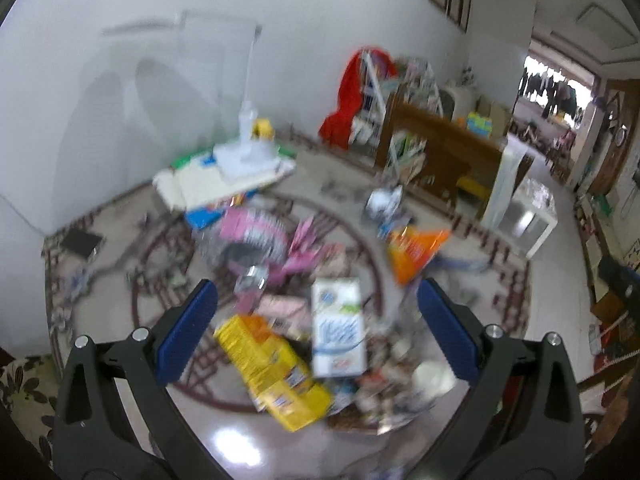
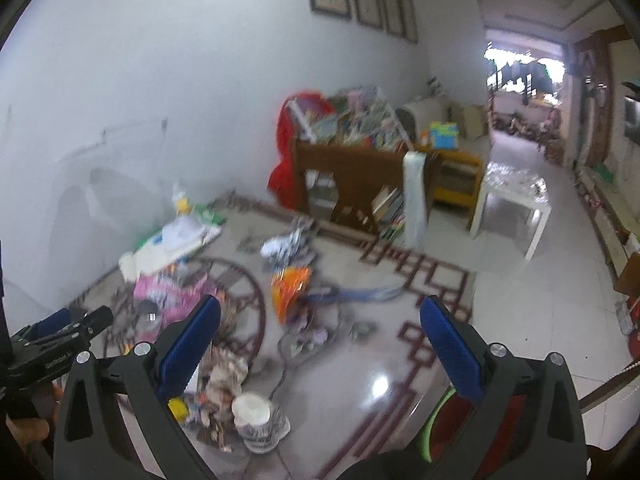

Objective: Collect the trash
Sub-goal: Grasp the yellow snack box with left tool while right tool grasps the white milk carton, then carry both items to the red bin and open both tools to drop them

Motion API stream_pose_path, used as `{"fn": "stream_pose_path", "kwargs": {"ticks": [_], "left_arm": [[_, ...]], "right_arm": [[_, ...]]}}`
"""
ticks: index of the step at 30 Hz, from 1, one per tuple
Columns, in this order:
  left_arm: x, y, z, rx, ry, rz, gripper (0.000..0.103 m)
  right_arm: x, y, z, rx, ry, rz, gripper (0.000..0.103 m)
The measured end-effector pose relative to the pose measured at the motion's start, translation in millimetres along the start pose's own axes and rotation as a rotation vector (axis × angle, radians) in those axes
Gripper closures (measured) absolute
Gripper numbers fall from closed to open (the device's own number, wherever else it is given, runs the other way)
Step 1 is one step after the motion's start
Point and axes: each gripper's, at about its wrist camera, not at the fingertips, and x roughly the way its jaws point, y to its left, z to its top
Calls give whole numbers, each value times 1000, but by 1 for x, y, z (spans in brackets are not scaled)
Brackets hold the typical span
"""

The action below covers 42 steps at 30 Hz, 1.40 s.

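Trash lies scattered on the patterned floor. In the left wrist view my left gripper [image 1: 316,312] is open and empty above a yellow box [image 1: 276,368] and a white carton [image 1: 338,332]. A pink bag [image 1: 260,236] and an orange packet [image 1: 412,252] lie farther off. In the right wrist view my right gripper [image 2: 320,328] is open and empty. A white paper cup [image 2: 256,416] lies on its side below it, next to crumpled wrappers [image 2: 224,376]. The orange packet [image 2: 290,284] and pink bag [image 2: 168,292] lie beyond. The left gripper [image 2: 60,332] shows at the left edge.
A red bin with a green rim [image 2: 448,428] sits under my right finger. A wooden bookshelf [image 2: 360,184] with a red cloth [image 2: 284,152] stands by the wall. A white stool [image 2: 512,200] stands right. Stacked boards with a white lamp [image 1: 240,164] lie near the wall.
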Motion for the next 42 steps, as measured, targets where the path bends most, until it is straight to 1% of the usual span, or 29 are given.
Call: {"fn": "stream_pose_path", "kwargs": {"ticks": [1,2,3,5,6,7,8,10,13,14,15,16,19,22,25,27,28,31,33,35,36,37,38,39,42], "left_arm": [[8,7,-9,-10,30,-2,9],[16,14,-16,-22,60,7,16],[29,24,-28,-39,110,26,21],[50,37,-46,-73,199,33,39],[59,42,-53,-95,234,34,42],[70,49,-62,-132,280,33,43],[79,54,-68,-168,310,25,43],[89,59,-73,-215,332,0,43],[94,53,-68,-201,312,-10,43],[98,51,-67,-197,310,-14,49],[101,51,-66,-200,315,-17,59],[105,51,-66,-216,329,-27,65],[105,55,-62,-240,326,-41,66],[91,58,-62,-225,290,-11,67],[75,65,-60,-221,245,8,67],[63,70,-57,-230,207,-5,67],[58,72,-55,-236,193,-9,67],[46,77,-48,-254,143,-15,67],[42,82,-44,-270,124,-24,67],[42,84,-42,-276,122,-28,67],[43,85,-42,-278,123,-29,67],[43,85,-42,-280,123,-29,67],[43,86,-42,-283,123,-28,67],[42,86,-43,-284,123,-28,67],[41,86,-43,-282,122,-30,67]], "right_arm": [[7,2,-4,-9,23,5,7],[16,5,-9,-19,54,16,7],[23,8,-13,-23,75,25,7],[35,11,-21,-30,114,42,7],[41,14,-24,-36,136,52,7],[45,17,-27,-41,149,60,7],[51,20,-28,-52,166,70,7],[57,25,-31,-71,181,80,7],[70,36,-33,-93,213,109,7],[76,40,-31,-97,226,124,7],[83,46,-30,-101,240,146,7],[90,54,-29,-107,256,166,7],[110,75,-27,-132,298,206,7],[138,104,-27,-178,342,233,7],[169,127,-32,-212,390,228,7],[183,140,-39,-223,419,234,9],[188,146,-42,-232,427,236,12],[198,164,-53,-268,447,231,12],[205,175,-62,-306,473,214,12],[213,181,-71,-333,503,194,13],[216,182,-75,-336,517,193,17],[217,182,-77,-336,524,196,32],[218,180,-80,-329,534,213,43],[217,179,-80,-316,537,223,43],[199,167,-65,-273,487,257,44]]}}
